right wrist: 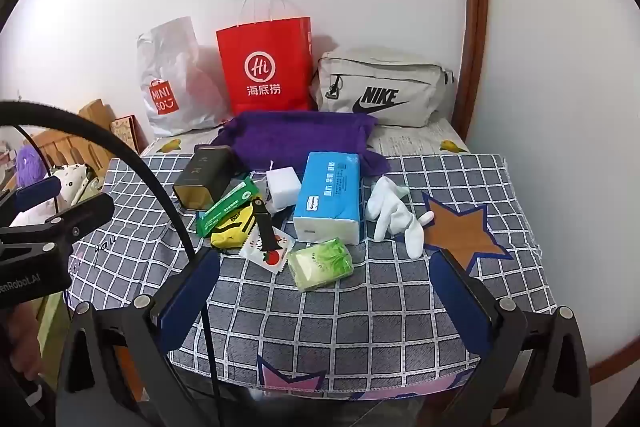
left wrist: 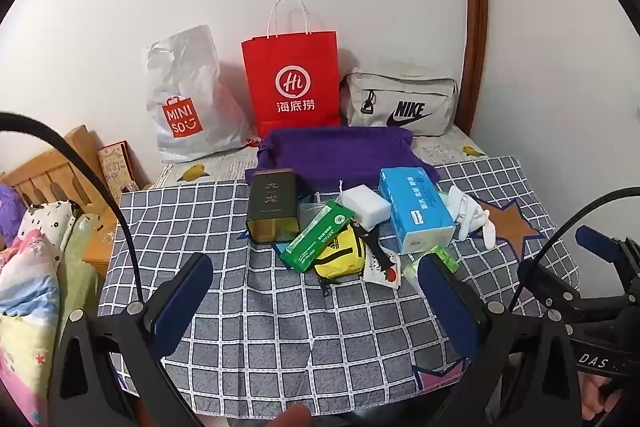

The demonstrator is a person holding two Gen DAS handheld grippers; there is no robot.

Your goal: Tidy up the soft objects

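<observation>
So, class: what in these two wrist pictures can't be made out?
- Inside the red paper bag: both views, hidden by its own front.
- Small green tissue pack: left wrist view, mostly behind a blue gripper finger.
- Print on the blue tissue pack: too small.

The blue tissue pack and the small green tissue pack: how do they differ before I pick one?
The blue tissue pack is far bulkier, a tall block; the green tissue pack is small and flat. The blue one sits in the clutter, close beside the white sponge block; the green one lies nearer the open right gripper, at the pile's front edge. Both are soft plastic-wrapped tissues lying on the checked cloth.
</observation>
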